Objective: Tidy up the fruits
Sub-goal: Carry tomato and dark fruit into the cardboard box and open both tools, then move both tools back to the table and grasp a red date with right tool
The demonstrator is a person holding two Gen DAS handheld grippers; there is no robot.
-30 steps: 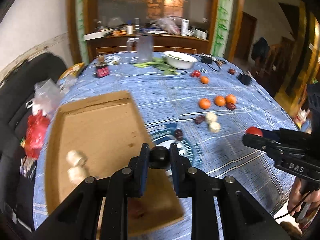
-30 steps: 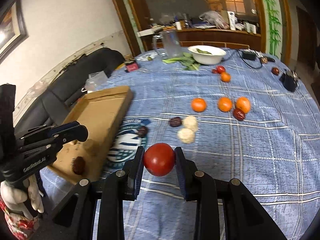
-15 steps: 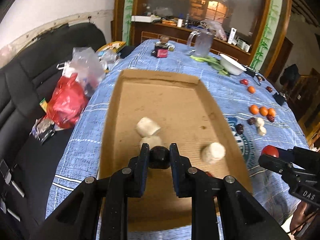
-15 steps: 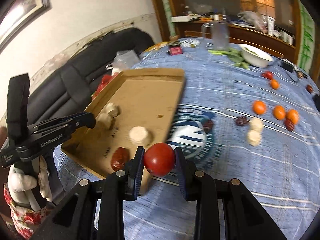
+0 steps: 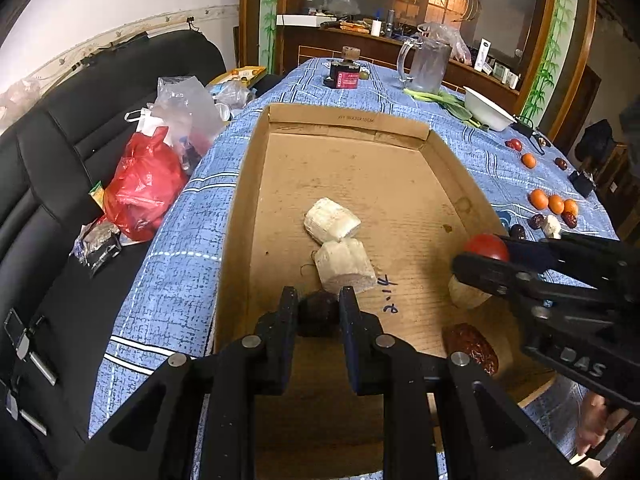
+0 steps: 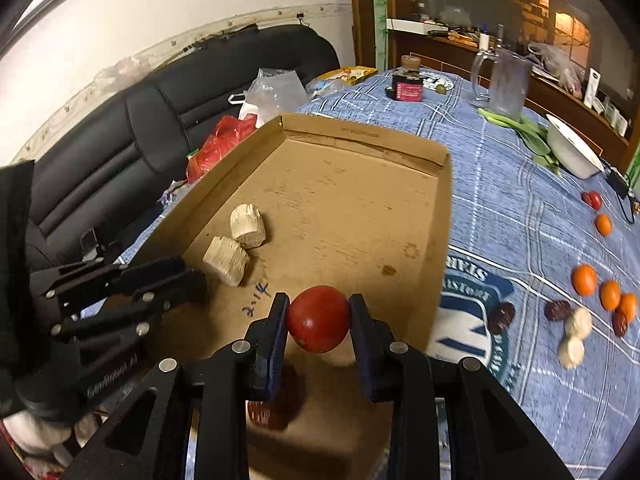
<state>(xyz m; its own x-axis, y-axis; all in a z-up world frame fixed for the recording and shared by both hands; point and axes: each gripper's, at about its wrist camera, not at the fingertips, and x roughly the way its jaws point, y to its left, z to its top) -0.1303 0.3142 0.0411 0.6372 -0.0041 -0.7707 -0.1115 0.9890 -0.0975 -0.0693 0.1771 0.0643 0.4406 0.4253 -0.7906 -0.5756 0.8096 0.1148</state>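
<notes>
My left gripper (image 5: 319,312) is shut on a small dark fruit (image 5: 318,313) and hangs low over the near end of the shallow cardboard box (image 5: 352,120). My right gripper (image 6: 319,319) is shut on a red tomato (image 6: 319,318) above the same end of the cardboard box (image 6: 360,136); from the left wrist the tomato (image 5: 486,246) shows at the right. On the box floor lie two pale cut chunks (image 5: 332,224) (image 5: 346,264), a third pale chunk (image 5: 466,296) half hidden under the right gripper, and a red date (image 5: 472,348).
On the blue checked tablecloth (image 6: 520,208) to the right lie several small oranges (image 6: 584,279), dark dates (image 6: 558,310) and pale chunks (image 6: 578,322). Farther back stand a glass jug (image 5: 430,64), a white bowl (image 5: 488,112) and a dark jar (image 5: 346,74). Plastic bags (image 5: 148,180) rest on a black sofa (image 5: 60,128) at the left.
Both grippers have swung from the tablecloth over to the box and dropped lower, each carrying its fruit. The right gripper has come in close beside the left one.
</notes>
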